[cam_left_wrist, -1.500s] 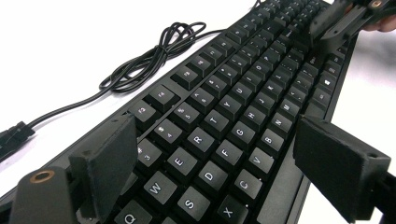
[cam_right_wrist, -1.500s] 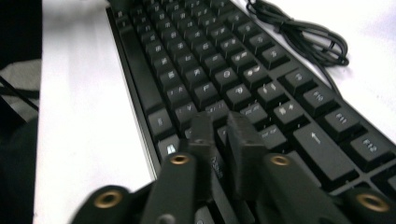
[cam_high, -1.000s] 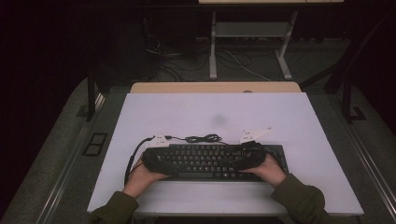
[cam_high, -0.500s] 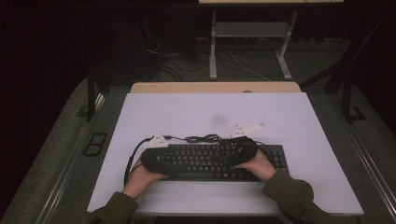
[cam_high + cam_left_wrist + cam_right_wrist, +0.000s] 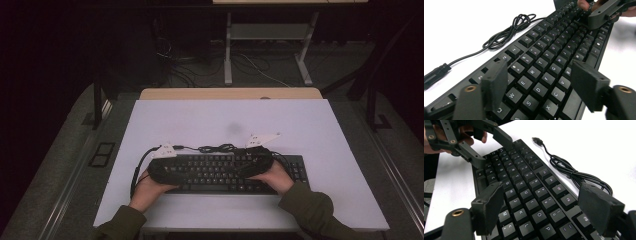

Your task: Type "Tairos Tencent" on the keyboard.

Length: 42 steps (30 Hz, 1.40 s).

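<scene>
A black keyboard [image 5: 220,172] lies near the front of the white table [image 5: 310,130]. My left gripper [image 5: 167,170] is over its left half, open, with nothing between its fingers; the letter keys [image 5: 541,75] lie under my left gripper [image 5: 541,85]. My right gripper [image 5: 256,162] is over the right half, also open, above the keyboard [image 5: 529,192]. Each gripper view shows the other gripper farther along the keys: right gripper [image 5: 604,11], left gripper [image 5: 476,142]. I cannot tell whether the jaws touch the keys.
The keyboard's black cable [image 5: 220,148] lies bundled just behind it, coil [image 5: 509,32] and loose USB plug [image 5: 537,140] on the table. Behind the table stands a wooden desk edge [image 5: 230,93] and a metal frame with floor cables [image 5: 260,65].
My right gripper has moved left from the keyboard's right end to over its right half. The left gripper has barely moved.
</scene>
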Motion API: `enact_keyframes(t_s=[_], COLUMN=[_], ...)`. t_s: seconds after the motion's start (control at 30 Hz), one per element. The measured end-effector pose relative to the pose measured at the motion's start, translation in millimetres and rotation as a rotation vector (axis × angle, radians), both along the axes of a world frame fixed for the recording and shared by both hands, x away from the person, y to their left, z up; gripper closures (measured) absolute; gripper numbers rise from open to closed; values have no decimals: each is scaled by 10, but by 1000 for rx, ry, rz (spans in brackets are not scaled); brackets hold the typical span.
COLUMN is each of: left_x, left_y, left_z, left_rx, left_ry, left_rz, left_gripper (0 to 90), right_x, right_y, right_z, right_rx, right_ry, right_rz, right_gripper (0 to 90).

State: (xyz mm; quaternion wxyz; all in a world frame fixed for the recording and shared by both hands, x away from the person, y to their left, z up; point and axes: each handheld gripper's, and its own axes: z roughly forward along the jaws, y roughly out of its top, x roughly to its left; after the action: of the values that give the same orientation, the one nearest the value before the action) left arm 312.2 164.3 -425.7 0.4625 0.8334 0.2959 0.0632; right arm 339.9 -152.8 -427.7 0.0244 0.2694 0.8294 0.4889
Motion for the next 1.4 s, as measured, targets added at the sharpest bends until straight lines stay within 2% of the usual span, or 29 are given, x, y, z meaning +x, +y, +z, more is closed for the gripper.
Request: enact_keyframes(t_s=[0.3,0.4,0.8,1.4], left_x=[-60,-80,-58,-33], left_y=[152,202,278,250], left_z=[40,31,-22,-79], left_rx=[-8,2,54,83], left_ry=[-10,-4,16,35], left_rz=[20,22,26,16], left_gripper=[548,640,892,892], right_x=[1,-2,-10,-11], right_y=[-12,-8,-3,6], right_z=[-4,-5,-15,-32], right_rx=[-2,-3,-7,-18], right_ry=[3,5,6,10], right_rz=[-5,-8,-10,-18], right_gripper=[207,207,207,207])
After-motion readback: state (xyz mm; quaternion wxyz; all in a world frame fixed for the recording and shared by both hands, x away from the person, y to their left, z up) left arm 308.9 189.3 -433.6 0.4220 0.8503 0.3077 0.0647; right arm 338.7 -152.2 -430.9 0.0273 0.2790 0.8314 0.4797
